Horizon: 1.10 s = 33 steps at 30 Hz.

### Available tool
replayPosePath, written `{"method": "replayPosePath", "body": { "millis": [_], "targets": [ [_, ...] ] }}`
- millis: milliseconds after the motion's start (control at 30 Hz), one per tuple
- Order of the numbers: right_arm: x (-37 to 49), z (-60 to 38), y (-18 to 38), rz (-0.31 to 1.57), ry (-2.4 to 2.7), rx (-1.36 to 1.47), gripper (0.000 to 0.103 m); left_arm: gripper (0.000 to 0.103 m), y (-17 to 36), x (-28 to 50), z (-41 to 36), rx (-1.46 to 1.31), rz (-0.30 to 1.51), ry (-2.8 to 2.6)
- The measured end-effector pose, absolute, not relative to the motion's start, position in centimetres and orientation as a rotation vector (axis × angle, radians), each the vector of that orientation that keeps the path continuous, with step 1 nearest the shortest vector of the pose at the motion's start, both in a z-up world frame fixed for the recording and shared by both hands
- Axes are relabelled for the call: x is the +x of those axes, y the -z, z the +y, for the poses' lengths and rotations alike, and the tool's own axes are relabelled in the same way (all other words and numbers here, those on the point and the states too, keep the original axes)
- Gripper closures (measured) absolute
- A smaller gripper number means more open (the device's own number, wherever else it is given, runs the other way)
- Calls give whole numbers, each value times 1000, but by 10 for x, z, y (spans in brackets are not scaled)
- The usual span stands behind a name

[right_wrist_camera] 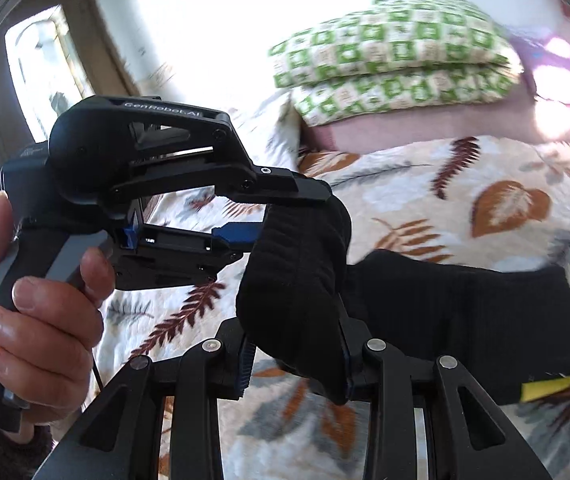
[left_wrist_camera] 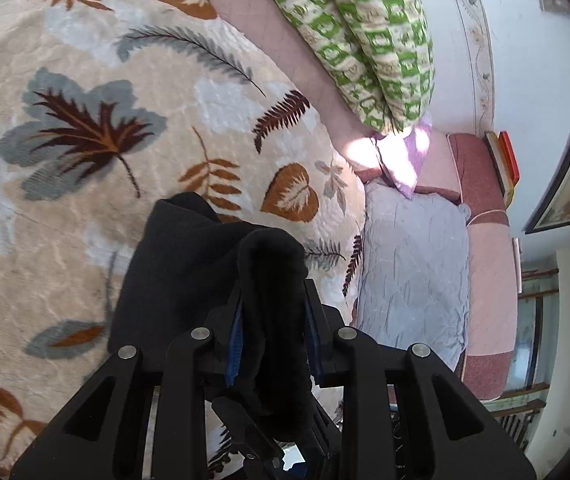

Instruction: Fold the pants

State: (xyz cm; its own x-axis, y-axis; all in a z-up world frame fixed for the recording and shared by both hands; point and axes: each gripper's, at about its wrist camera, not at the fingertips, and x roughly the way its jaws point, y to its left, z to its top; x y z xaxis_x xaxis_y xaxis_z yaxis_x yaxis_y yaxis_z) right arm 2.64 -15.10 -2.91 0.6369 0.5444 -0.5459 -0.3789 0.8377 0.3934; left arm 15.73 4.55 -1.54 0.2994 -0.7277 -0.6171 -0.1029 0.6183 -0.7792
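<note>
Both grippers hold one end of the black pants up off the bed

The left gripper [left_wrist_camera: 273, 320] and right gripper [right_wrist_camera: 295, 344] each pinch bunched black pants [right_wrist_camera: 457, 312], close together; the rest trails across the leaf-print blanket [left_wrist_camera: 85, 200]. This looks like a fold in mid-carry. Next, I'd guess, the lifted end gets laid squarely over the lying part before either grip lets go.
</note>
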Motion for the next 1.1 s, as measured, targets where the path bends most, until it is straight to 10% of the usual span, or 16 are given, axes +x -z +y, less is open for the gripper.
{"method": "replayPosePath", "body": {
  "millis": [500, 1100],
  "targets": [
    [44, -333, 101, 790, -341, 666, 66, 80, 67, 181, -162, -484, 1395, 468],
    [24, -414, 64, 702, -369, 906, 47, 51, -9, 144, -100, -585, 1265, 533]
  ]
}}
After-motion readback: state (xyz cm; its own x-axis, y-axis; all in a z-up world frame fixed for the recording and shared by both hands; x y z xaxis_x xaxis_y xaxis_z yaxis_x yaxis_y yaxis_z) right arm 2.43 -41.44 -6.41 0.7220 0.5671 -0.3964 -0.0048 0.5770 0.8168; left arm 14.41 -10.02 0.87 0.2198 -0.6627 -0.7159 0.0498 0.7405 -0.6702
